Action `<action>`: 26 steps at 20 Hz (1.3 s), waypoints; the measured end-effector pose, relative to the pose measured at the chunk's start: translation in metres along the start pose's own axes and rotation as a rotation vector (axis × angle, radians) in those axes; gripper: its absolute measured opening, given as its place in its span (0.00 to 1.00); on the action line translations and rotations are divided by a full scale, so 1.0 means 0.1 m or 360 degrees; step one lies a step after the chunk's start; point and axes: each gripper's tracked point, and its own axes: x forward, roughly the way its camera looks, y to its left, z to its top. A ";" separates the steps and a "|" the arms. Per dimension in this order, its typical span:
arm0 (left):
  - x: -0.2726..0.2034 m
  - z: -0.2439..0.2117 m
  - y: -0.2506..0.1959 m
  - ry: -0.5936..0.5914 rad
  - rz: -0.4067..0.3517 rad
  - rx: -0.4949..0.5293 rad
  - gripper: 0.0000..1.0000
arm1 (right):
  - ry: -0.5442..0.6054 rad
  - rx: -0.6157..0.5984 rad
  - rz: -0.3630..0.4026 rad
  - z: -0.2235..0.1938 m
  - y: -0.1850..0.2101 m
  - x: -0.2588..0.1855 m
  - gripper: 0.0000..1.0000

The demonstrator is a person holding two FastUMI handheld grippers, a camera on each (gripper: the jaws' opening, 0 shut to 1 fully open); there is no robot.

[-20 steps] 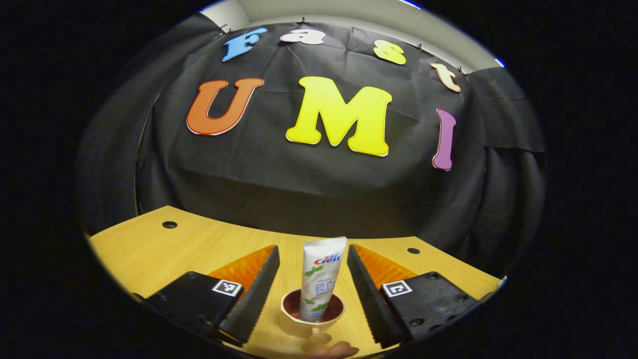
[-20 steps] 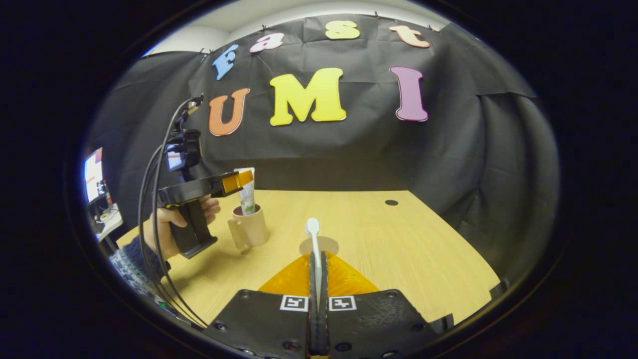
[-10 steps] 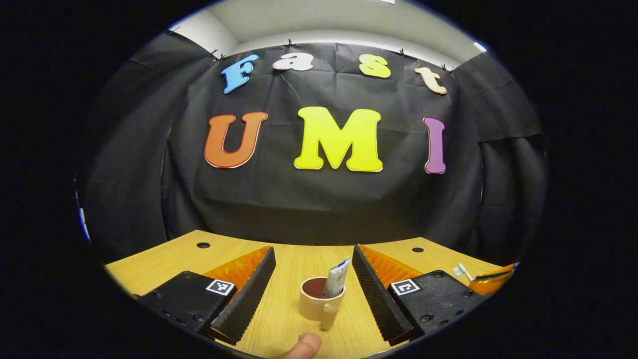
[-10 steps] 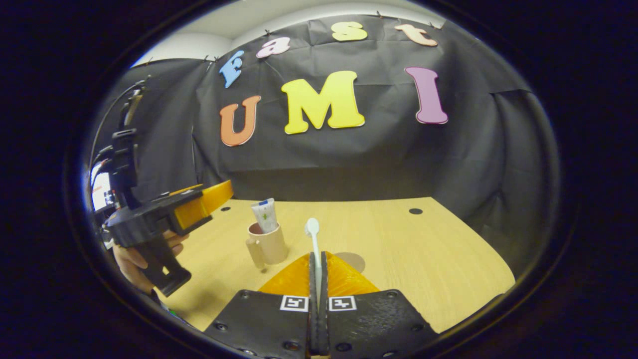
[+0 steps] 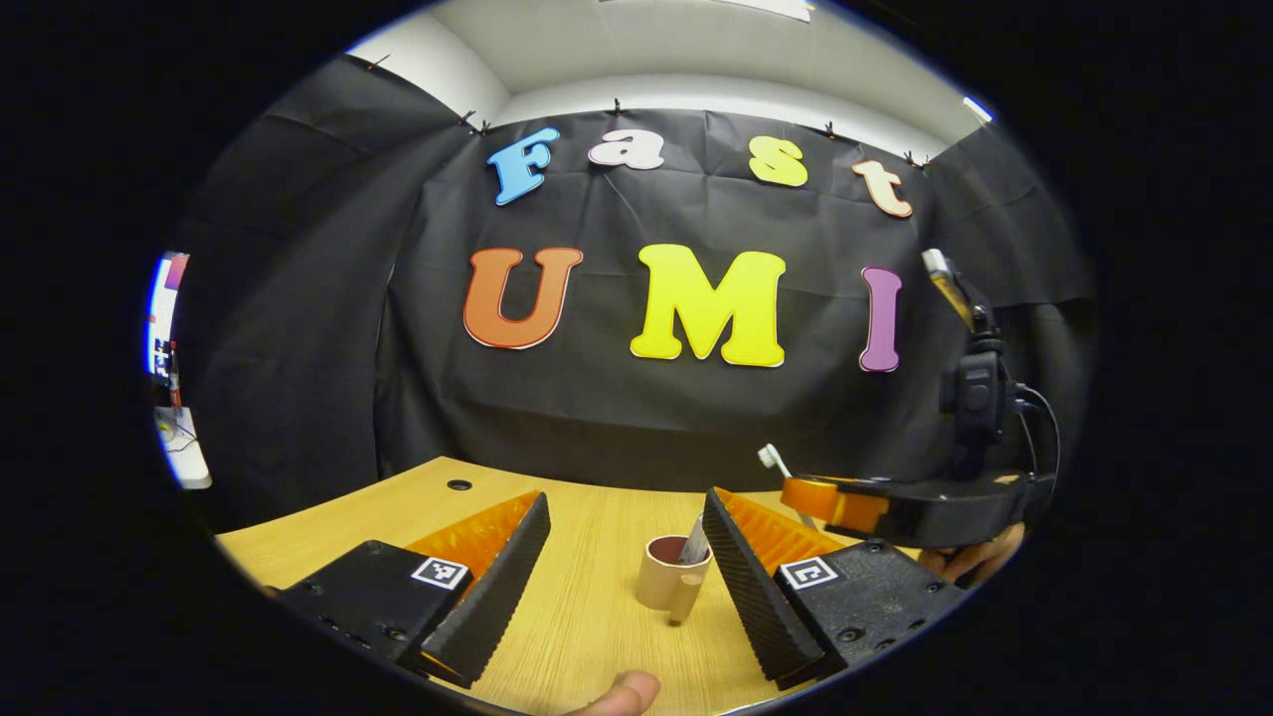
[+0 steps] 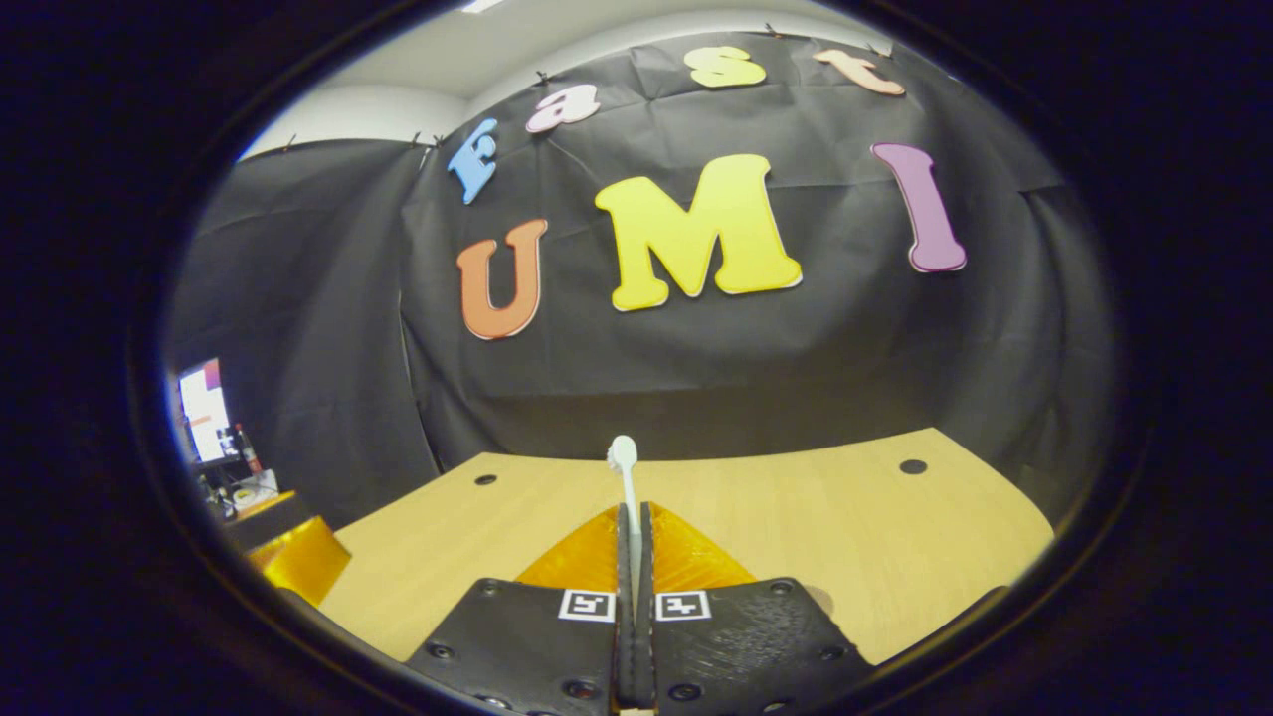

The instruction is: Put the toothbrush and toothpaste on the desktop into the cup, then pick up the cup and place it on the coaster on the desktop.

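In the left gripper view, the left gripper [image 5: 625,572] hangs above the wooden desk [image 5: 587,636] with its two fingers spread wide and nothing between them. Between those fingers, farther off on the desk, stands the tan cup [image 5: 668,583], handle turned toward the camera, with the toothpaste [image 5: 693,546] leaning inside it. A fingertip [image 5: 622,691] of the holding hand pokes in at the bottom edge.

The same view catches the right gripper [image 5: 808,497] from the side, at the right, raised above the cup's level, with the toothbrush [image 5: 774,463] jutting up and to the left out of its tips and a hand [image 5: 970,560] beneath its body.

The right gripper view looks along that gripper's own fingers [image 6: 625,542]: they are pressed together on the toothbrush [image 6: 625,477], whose white head stands up against the black cloth. A monitor [image 6: 204,408] glows at the far left.
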 end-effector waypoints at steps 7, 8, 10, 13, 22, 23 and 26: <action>0.02 -0.03 0.23 0.0027 -0.0007 0.0002 1.00 | -0.0049 -0.0050 0.0023 0.01 0.60 0.69 0.00; 0.04 -0.07 0.26 0.0049 -0.0006 -0.0010 0.98 | -0.0051 -0.0063 0.0006 -0.02 0.60 0.73 0.00; 0.07 -0.11 0.36 0.0076 0.0018 -0.0033 0.98 | -0.0031 -0.0075 -0.0005 -0.10 0.61 0.77 0.00; 0.12 -0.16 0.46 0.0096 0.0039 -0.0071 0.98 | -0.0012 -0.0063 -0.0001 -0.15 0.57 0.80 0.01; 0.14 -0.26 0.38 0.0157 -0.0013 -0.0117 0.98 | -0.0030 -0.0080 -0.0025 -0.13 0.47 0.81 0.02; 0.14 -0.26 0.36 0.0158 -0.0022 -0.0114 0.98 | -0.0027 -0.0081 -0.0030 -0.13 0.46 0.81 0.02; 0.15 -0.29 0.35 0.0167 -0.0038 -0.0117 0.98 | -0.0019 -0.0084 -0.0024 -0.15 0.47 0.79 0.02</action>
